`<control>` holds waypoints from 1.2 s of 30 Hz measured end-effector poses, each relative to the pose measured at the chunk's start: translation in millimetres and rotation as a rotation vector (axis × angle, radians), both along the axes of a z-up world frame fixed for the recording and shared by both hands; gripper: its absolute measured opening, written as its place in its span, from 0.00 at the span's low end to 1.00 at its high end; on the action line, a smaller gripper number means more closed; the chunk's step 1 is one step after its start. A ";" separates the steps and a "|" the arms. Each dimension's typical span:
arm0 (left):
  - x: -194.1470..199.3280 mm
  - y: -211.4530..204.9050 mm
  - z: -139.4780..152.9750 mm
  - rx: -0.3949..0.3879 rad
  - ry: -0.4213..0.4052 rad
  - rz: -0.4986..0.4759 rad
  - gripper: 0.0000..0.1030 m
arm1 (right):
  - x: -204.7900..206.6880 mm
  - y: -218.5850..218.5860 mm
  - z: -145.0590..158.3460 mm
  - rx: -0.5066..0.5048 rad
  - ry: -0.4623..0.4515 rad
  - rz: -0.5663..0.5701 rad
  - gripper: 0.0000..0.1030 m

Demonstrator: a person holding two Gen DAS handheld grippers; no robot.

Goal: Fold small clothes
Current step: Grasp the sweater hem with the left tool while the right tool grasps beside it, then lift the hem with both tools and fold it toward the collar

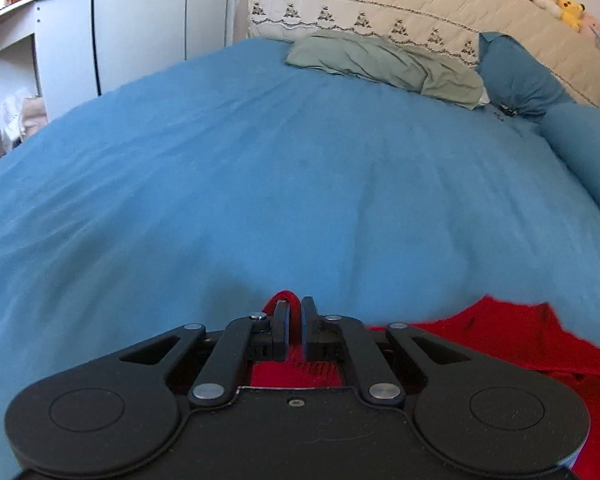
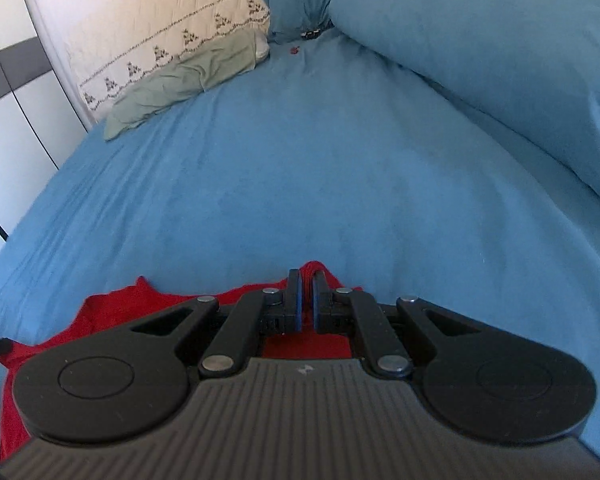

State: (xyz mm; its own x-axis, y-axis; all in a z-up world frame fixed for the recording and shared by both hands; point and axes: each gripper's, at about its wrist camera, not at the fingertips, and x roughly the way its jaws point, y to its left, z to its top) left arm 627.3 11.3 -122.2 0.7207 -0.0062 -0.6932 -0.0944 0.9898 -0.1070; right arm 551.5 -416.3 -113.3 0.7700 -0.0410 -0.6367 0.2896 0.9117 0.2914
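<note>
Right now your left hand-held gripper [image 1: 296,322] is pinched narrow on a fold of the red garment [image 1: 512,340], and your right hand-held gripper [image 2: 306,300] is closed the same way on another part of its edge. The garment lies low on the blue bed [image 1: 260,180], mostly beneath both tools. The likely trouble is slip: each bite looks thin, so a quick lift or uneven pull could free one corner and skew the fold. Pulling the two apart too hard would stretch the cloth instead. Ahead you have plenty of open sheet. The green pillow [image 1: 384,64] sits well apart, but the heaped blue duvet [image 2: 500,60] crowds your right side.
</note>
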 end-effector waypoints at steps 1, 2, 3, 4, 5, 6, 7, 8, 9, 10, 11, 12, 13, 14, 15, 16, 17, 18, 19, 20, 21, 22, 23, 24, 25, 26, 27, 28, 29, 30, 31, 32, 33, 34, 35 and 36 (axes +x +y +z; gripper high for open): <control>0.1 -1.5 6.0 0.008 0.000 0.003 0.30 | 1.6 -0.5 1.3 -0.001 0.005 0.005 0.23; -2.2 -1.3 13.3 0.027 -0.004 0.008 0.60 | 3.1 -1.0 3.8 -0.012 0.015 0.006 0.26; -6.6 -1.5 23.3 0.058 -0.018 0.020 0.73 | 3.6 0.1 7.1 -0.028 0.027 0.012 0.46; -12.5 -2.6 30.8 0.086 -0.034 0.024 0.88 | 1.9 2.9 13.9 -0.058 0.025 0.023 0.79; -20.8 -4.2 40.5 0.119 -0.062 0.011 0.90 | -2.2 8.6 21.8 -0.087 0.006 0.027 0.92; -31.2 -7.5 50.2 0.144 -0.093 -0.017 0.91 | -10.1 15.8 31.2 -0.111 -0.023 0.044 1.00; -39.7 -10.5 57.5 0.158 -0.100 -0.046 0.94 | -18.0 22.6 39.5 -0.121 -0.045 0.085 1.00; -50.1 -12.5 61.9 0.155 -0.077 -0.070 0.98 | -25.1 31.0 44.2 -0.123 -0.045 0.113 1.00; -62.1 -14.7 62.7 0.138 -0.046 -0.089 0.99 | -30.9 39.5 47.1 -0.124 -0.039 0.136 1.00; -73.2 -16.4 60.5 0.110 -0.018 -0.108 0.99 | -40.1 51.1 48.0 -0.121 -0.036 0.166 1.00; -85.6 -17.6 55.7 0.070 0.006 -0.131 1.00 | -46.5 61.4 47.1 -0.119 -0.033 0.191 1.00; -97.6 -20.2 48.3 0.040 0.024 -0.149 1.00 | -52.7 72.7 44.4 -0.122 -0.028 0.208 1.00; -109.1 -23.3 40.4 0.032 0.036 -0.154 1.00 | -60.8 87.3 38.6 -0.133 -0.020 0.229 1.00; -120.1 -27.2 30.4 0.043 0.046 -0.155 1.00 | -66.0 99.2 32.4 -0.142 -0.010 0.249 1.00; -128.1 -31.3 21.0 0.054 0.056 -0.165 1.00 | -70.9 110.2 25.9 -0.155 0.001 0.265 1.00; -134.4 -35.1 11.1 0.063 0.068 -0.175 1.00 | -75.1 123.1 15.4 -0.176 0.013 0.281 1.00; -139.4 -37.8 0.8 0.073 0.080 -0.185 1.00 | -78.7 131.1 7.4 -0.191 0.023 0.290 1.00; -138.7 -39.9 -8.9 0.075 0.100 -0.197 0.99 | -80.0 137.8 -1.6 -0.201 0.039 0.302 1.00; -138.5 -39.1 -18.5 0.071 0.123 -0.211 0.99 | -78.6 142.5 -11.4 -0.207 0.059 0.310 1.00; -138.6 -39.2 -26.6 0.074 0.145 -0.213 0.98 | -79.8 143.0 -21.7 -0.211 0.080 0.307 1.00; -140.7 -36.0 -33.6 0.085 0.157 -0.210 0.98 | -81.6 139.5 -30.6 -0.211 0.099 0.296 1.00; -141.6 -31.6 -39.3 0.091 0.164 -0.211 1.00 | -88.3 136.8 -35.4 -0.216 0.109 0.279 1.00; -143.1 -27.2 -41.9 0.083 0.162 -0.220 1.00 | -92.2 129.7 -40.8 -0.223 0.120 0.253 1.00; -145.7 -24.4 -42.8 0.078 0.156 -0.231 1.00 | -96.1 121.4 -44.2 -0.228 0.124 0.229 1.00; -149.0 -22.7 -43.2 0.086 0.154 -0.246 1.00 | -101.7 110.8 -46.5 -0.233 0.124 0.206 1.00; -149.7 -24.3 -43.4 0.104 0.155 -0.262 1.00 | -107.3 99.2 -47.4 -0.237 0.127 0.180 1.00; -151.1 -25.8 -43.0 0.125 0.156 -0.276 1.00 | -110.4 89.3 -47.4 -0.237 0.129 0.163 1.00; -148.8 -25.7 -42.8 0.140 0.157 -0.283 1.00 | -113.9 79.2 -47.7 -0.231 0.138 0.152 1.00; -150.4 -25.7 -41.8 0.145 0.159 -0.283 1.00 | -117.5 70.8 -46.7 -0.234 0.162 0.128 1.00; -153.4 -24.8 -38.8 0.146 0.158 -0.275 1.00 | -120.9 63.7 -45.5 -0.229 0.184 0.107 1.00; -152.9 -27.0 -34.9 0.148 0.158 -0.261 0.99 | -127.7 52.8 -41.2 -0.203 0.191 0.091 1.00; -152.9 -25.4 -27.5 0.152 0.158 -0.247 0.98 | -133.5 45.1 -34.9 -0.181 0.184 0.080 1.00; -149.2 -27.2 -20.6 0.156 0.151 -0.237 0.98 | -140.4 38.0 -25.1 -0.160 0.168 0.076 1.00; -153.9 -27.4 -7.4 0.156 0.131 -0.233 0.98 | -145.3 33.8 -16.5 -0.155 0.154 0.079 1.00; -156.4 -28.6 3.6 0.155 0.114 -0.233 0.99 | -149.9 31.4 -5.2 -0.160 0.138 0.090 1.00; -158.8 -30.0 14.3 0.155 0.103 -0.231 0.99 | -151.8 30.5 3.3 -0.163 0.130 0.106 1.00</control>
State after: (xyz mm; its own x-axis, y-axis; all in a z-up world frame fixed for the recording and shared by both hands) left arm 468.5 -18.7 -107.9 0.6383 -0.0501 -0.7681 0.1325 0.9901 0.0455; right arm 399.6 -385.7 -110.0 0.6870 -0.0748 -0.7228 0.2156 0.9709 0.1045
